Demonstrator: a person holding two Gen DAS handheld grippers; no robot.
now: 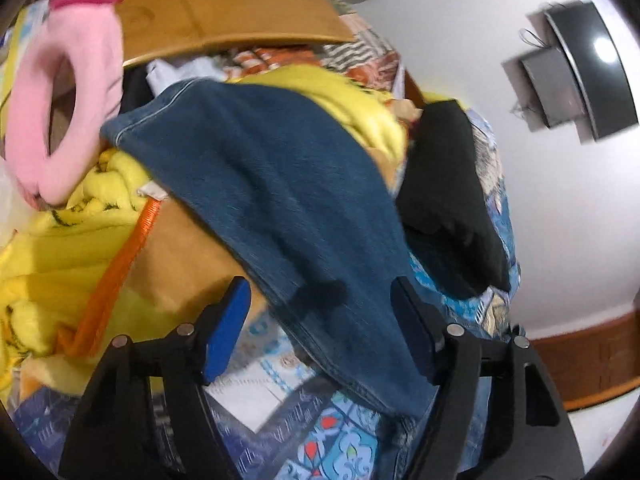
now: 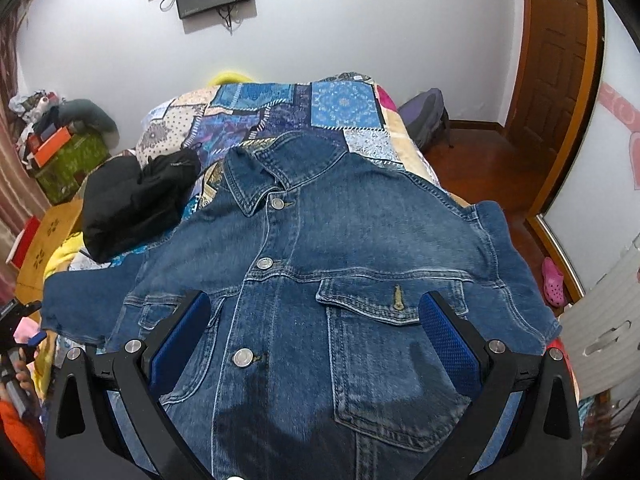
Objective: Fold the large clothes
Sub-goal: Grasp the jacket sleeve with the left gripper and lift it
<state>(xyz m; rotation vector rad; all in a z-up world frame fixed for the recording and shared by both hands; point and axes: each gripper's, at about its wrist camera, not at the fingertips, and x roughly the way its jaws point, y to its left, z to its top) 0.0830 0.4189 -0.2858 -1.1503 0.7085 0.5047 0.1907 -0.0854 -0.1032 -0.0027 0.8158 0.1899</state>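
Observation:
A blue denim jacket (image 2: 320,240) lies front up and buttoned on a patchwork bedspread (image 2: 280,108), collar at the far end. My right gripper (image 2: 316,299) hovers open over its chest, one finger near the left pocket and the other by the right pocket flap. In the left wrist view one denim sleeve (image 1: 280,184) runs from the top left towards the lower right. My left gripper (image 1: 320,286) is open astride the sleeve's lower part. Its blue pads (image 1: 228,320) stand clear of the cloth on both sides.
A black garment (image 2: 132,200) lies bunched on the bed left of the jacket. A yellow blanket (image 1: 80,240), a pink plush (image 1: 80,92) and a wooden board (image 1: 224,8) crowd the left side. A wooden door (image 2: 556,60), a backpack (image 2: 424,120) and a pink shoe (image 2: 554,284) are to the right.

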